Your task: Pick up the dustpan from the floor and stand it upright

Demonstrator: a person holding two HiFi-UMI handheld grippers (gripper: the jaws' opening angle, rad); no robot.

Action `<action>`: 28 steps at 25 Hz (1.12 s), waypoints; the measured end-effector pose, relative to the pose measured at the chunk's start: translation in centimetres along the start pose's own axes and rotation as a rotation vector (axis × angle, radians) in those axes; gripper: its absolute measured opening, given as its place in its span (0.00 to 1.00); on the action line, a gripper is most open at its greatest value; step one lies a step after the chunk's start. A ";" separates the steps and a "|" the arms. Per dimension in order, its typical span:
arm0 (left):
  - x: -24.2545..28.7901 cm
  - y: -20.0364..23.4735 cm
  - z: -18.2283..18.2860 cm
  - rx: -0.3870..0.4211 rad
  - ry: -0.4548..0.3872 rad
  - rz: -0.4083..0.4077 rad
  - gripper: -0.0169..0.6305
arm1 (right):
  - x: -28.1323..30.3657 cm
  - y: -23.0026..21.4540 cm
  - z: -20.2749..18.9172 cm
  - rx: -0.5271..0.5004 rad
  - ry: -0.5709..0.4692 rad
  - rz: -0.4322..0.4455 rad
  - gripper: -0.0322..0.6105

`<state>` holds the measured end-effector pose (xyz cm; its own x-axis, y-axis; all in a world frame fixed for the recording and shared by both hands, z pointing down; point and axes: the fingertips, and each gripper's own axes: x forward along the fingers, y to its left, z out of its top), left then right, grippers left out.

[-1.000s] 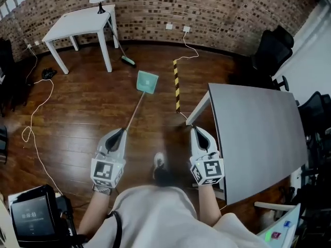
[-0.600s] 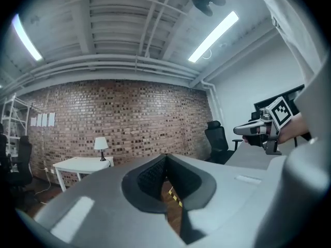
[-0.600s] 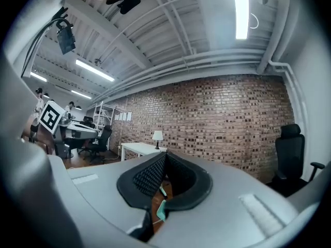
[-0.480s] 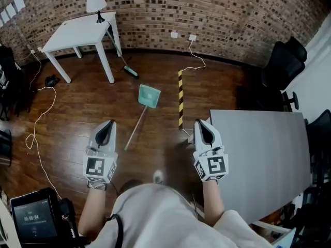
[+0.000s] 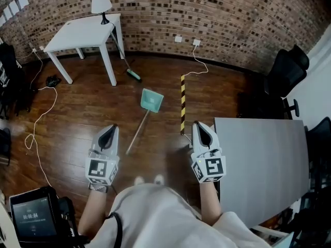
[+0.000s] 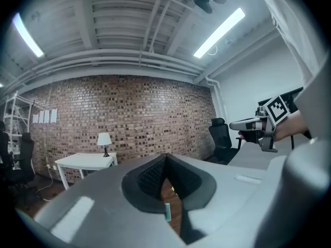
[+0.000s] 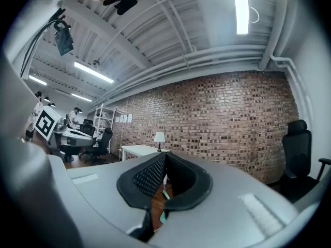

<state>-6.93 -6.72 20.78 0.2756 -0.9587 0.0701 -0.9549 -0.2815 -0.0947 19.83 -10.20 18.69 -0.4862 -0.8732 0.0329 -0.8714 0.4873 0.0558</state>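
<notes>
Head view: the dustpan (image 5: 151, 100) is lying flat on the floor, just beside the striped floor strip (image 5: 182, 105). The left gripper (image 5: 109, 132) and right gripper (image 5: 199, 127) are hovering either side of that strip's near end, jaws pressed together, gripping nothing. Pickup and standing upright are both waiting.

Lamp (image 5: 101, 4) on white table (image 5: 83, 32); grey desk (image 5: 264, 159); black chair (image 5: 287, 74).
</notes>
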 end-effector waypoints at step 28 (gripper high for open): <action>2.2 9.8 -23.1 -0.053 0.311 -0.098 0.19 | 15.7 7.9 -16.2 0.079 0.266 0.192 0.14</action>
<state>-18.18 -10.67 42.95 0.3276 -0.8664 0.3768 -0.9321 -0.3617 -0.0212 6.37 -20.06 35.80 -0.6170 -0.7293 0.2955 -0.7730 0.6321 -0.0540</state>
